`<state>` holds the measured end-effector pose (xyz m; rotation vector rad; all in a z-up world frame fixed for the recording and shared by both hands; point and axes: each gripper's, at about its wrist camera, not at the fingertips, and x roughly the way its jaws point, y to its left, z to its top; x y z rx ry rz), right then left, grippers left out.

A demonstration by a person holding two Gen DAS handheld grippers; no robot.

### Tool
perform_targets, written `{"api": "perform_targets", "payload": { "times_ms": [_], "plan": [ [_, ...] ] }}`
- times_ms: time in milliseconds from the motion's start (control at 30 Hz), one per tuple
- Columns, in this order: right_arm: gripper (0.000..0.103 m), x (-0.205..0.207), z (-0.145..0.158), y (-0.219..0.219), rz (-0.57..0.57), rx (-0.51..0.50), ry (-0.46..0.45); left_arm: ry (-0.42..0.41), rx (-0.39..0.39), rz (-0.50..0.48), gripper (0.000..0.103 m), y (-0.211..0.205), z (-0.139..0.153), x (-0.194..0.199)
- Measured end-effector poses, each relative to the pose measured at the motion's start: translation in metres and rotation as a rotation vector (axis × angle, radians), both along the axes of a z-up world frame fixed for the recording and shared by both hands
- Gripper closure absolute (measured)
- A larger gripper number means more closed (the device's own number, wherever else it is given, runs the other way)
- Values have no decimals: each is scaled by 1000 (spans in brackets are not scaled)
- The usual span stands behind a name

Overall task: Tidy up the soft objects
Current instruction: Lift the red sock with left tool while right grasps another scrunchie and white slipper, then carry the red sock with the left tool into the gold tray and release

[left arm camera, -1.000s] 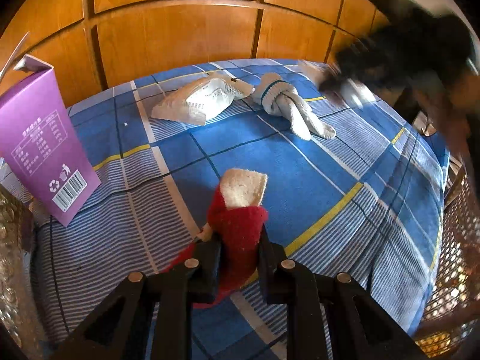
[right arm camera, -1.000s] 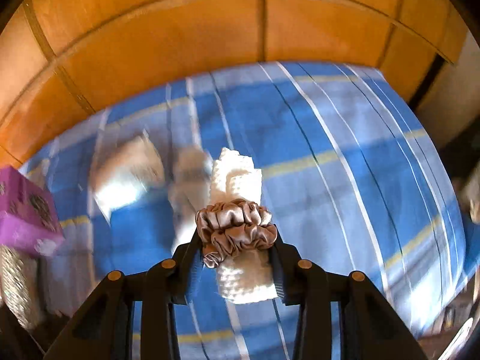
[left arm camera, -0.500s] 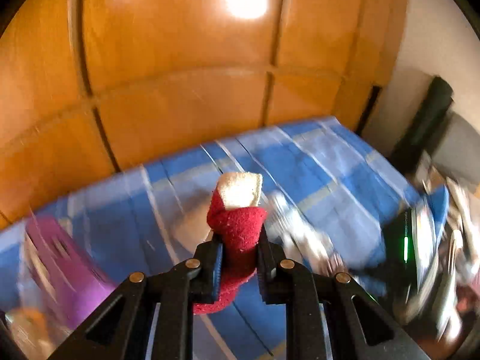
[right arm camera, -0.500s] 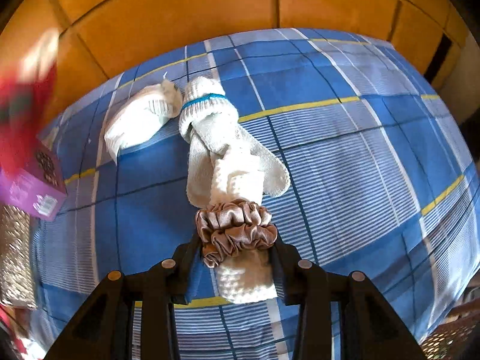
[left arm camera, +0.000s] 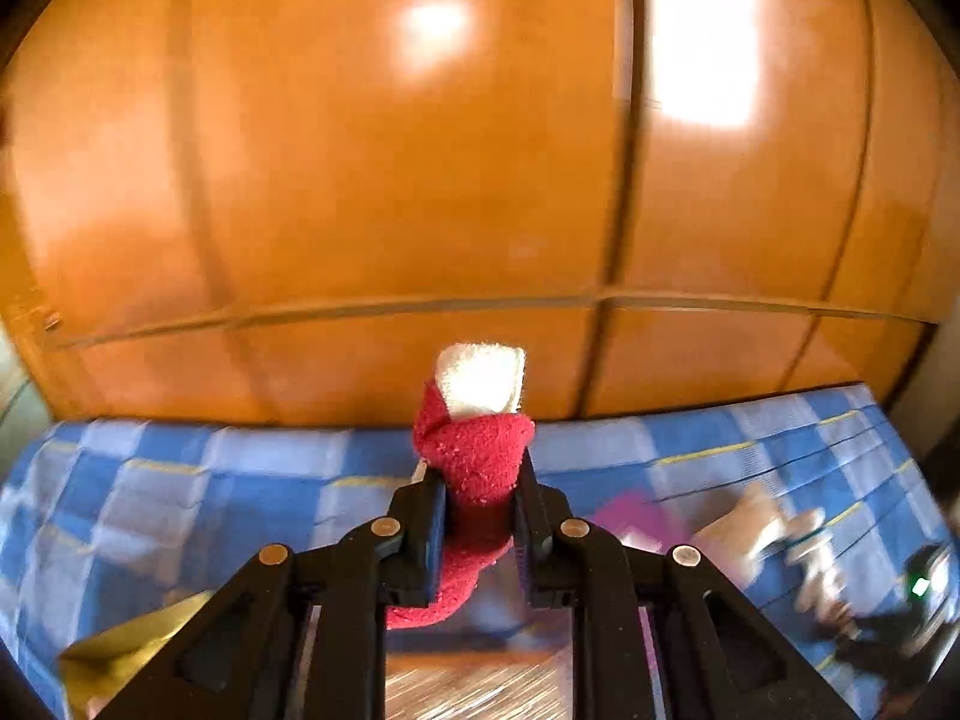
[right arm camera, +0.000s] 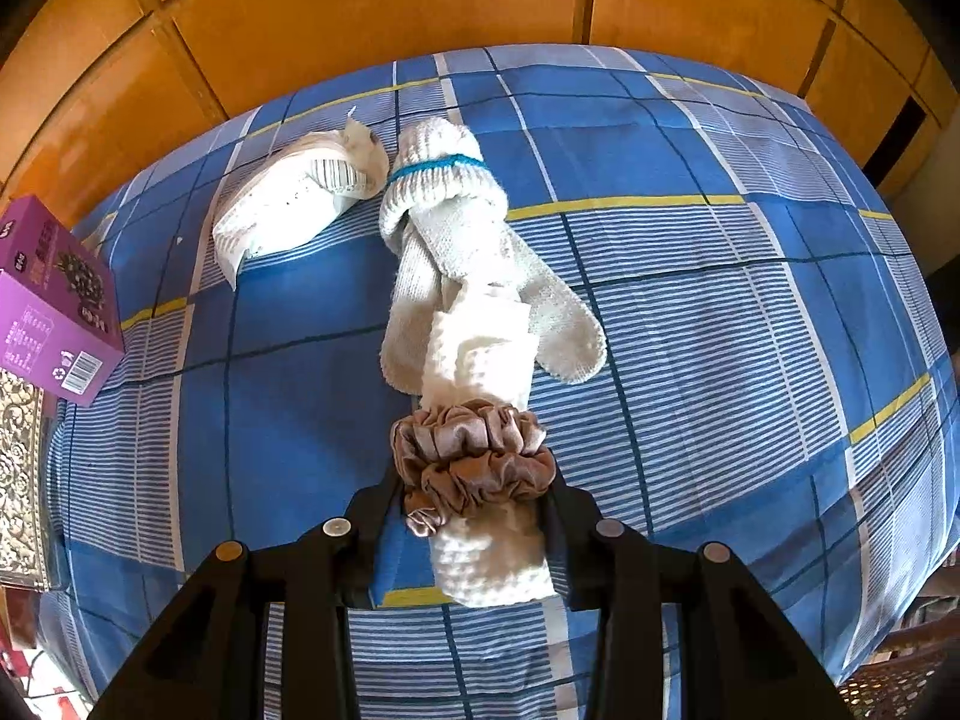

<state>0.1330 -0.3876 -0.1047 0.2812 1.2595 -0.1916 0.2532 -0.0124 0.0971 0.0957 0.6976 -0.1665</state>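
My left gripper (left arm camera: pixel 479 501) is shut on a red sock (left arm camera: pixel 477 468) with a white cuff, held up in the air before the wooden panels. In the right wrist view my right gripper (right arm camera: pixel 471 516) is shut on a rolled white cloth (right arm camera: pixel 480 354) ringed by a beige satin scrunchie (right arm camera: pixel 471 453), just above the blue plaid bedspread (right arm camera: pixel 690 300). Past the roll's far end lies a white sock pair (right arm camera: pixel 456 222) with a teal band. The same socks (left arm camera: pixel 780 531) appear blurred at the lower right of the left wrist view.
A white plastic packet (right arm camera: pixel 294 201) lies left of the socks. A purple carton (right arm camera: pixel 51 300) stands at the bed's left edge beside a patterned gold surface (right arm camera: pixel 18 468). Wooden wall panels (left arm camera: pixel 480 150) rise behind the bed. A woven basket edge (right arm camera: pixel 900 684) shows at the lower right.
My left gripper has risen and swung with the red sock, so it now faces mostly the wooden panels. My right gripper has sunk slightly with the roll and settled over the white socks.
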Motion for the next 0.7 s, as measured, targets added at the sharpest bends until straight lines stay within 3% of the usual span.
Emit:
{"api": "perform_targets", "payload": {
  "times_ms": [167,467,700],
  "plan": [
    [65,-1,-1,-1,-3,2,-1,5,-32,90,84,77,-15,-66],
    [65,-1,-1,5,13,-38,6,46,-145,304,84,168,-61,-192],
    [65,0,-1,11,34,-94,7,85,-163,491,84,233,-89,-229]
  ]
}}
